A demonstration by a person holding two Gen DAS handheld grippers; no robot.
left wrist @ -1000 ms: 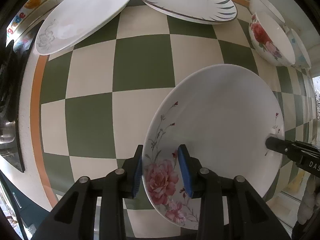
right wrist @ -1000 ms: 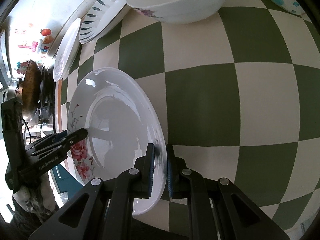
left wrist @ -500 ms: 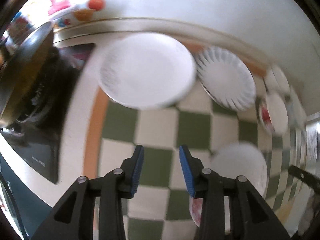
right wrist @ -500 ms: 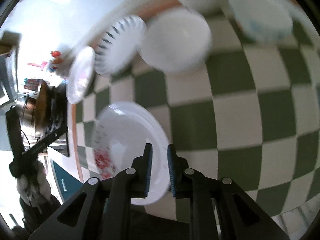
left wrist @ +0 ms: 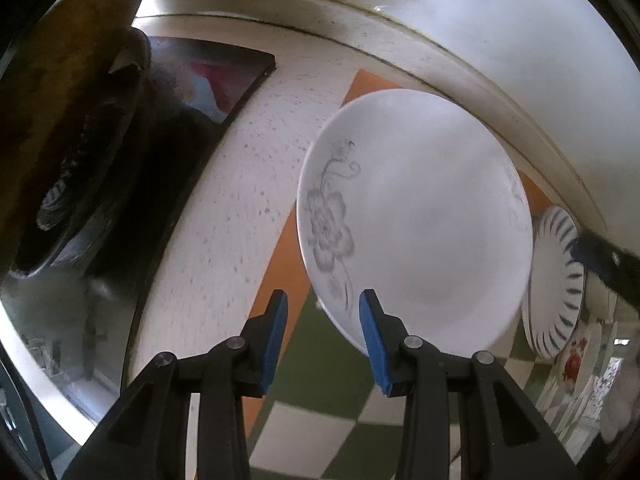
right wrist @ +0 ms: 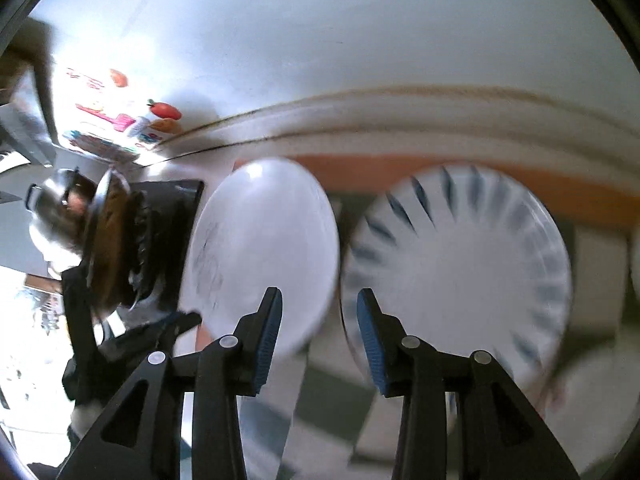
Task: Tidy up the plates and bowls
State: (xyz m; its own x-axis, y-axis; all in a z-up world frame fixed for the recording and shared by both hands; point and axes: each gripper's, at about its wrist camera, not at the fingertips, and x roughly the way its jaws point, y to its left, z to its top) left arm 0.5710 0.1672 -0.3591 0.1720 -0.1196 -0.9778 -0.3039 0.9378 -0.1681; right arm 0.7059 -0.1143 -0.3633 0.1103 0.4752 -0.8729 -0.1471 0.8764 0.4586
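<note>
Left wrist view: the left gripper [left wrist: 322,312] pointed steeply down with its blue pads [left wrist: 276,330] set apart and nothing clamped between them. Just beyond the tips lay a white plate with a grey flower print [left wrist: 416,220], resting on the orange border [left wrist: 288,248] of a green-and-cream checked cloth [left wrist: 320,412], near the back edge of the speckled counter [left wrist: 232,184]. To its right, a plate with dark leaf marks round the rim [left wrist: 560,280] sat close beside it; further floral dishes [left wrist: 576,364] were stacked at the far right, too distorted to count. A dark stove top [left wrist: 192,92] and a pan [left wrist: 60,92] filled the left side. Right wrist view, heavily blurred: the right gripper [right wrist: 318,312] had just been opening, its jaws now moderately parted and empty. Ahead of it the grey-flower plate [right wrist: 264,248] and the leaf-rimmed plate [right wrist: 460,264] lay side by side, seemingly almost touching, against the orange border. The left gripper's black body [right wrist: 132,340] showed low at left, beside the stove.
</note>
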